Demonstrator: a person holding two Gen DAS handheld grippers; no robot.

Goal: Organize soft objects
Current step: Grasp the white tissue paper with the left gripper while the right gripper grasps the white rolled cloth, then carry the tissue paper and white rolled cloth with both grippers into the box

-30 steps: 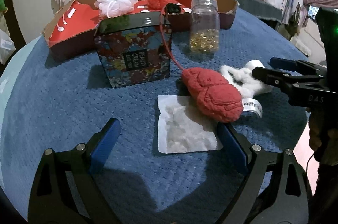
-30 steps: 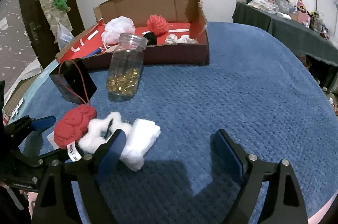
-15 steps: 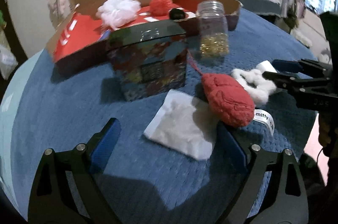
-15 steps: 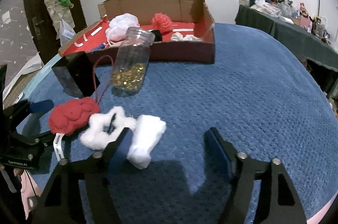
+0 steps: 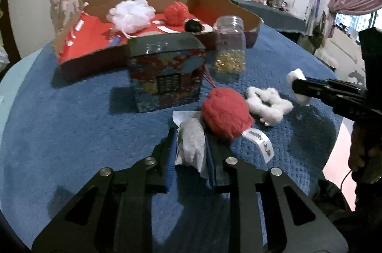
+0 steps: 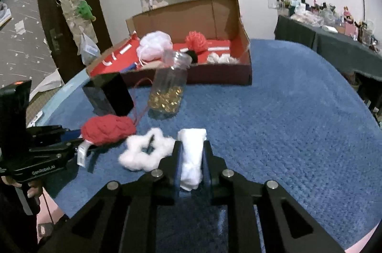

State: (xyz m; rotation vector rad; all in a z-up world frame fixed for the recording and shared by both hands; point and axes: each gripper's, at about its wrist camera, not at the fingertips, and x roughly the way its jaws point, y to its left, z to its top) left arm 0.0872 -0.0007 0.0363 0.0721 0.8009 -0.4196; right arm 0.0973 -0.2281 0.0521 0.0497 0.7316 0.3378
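White, crumpled cloth pouch (image 5: 191, 145) pinched between the closed-in fingers of the left gripper (image 5: 191, 152), long axis running along the fingers, far end towards the red knitted toy (image 5: 225, 115) and touching it. White fluffy roll (image 6: 192, 152) clamped in the same way in the right gripper (image 6: 192, 162), jaws drawn in tight on both sides, long axis along the fingers, free end pointing away towards the cardboard box (image 6: 238, 76) at the back. White fluffy ring (image 6: 145, 152) flat on the blue blanket (image 6: 286, 133), just beside the roll, between it and the red toy. Glass jar (image 6: 169, 88) of gold beads upright behind the soft things, next to a dark patterned box (image 5: 167, 76). White mesh puff (image 5: 131, 14) and red puff (image 5: 176, 13) already inside the cardboard box.
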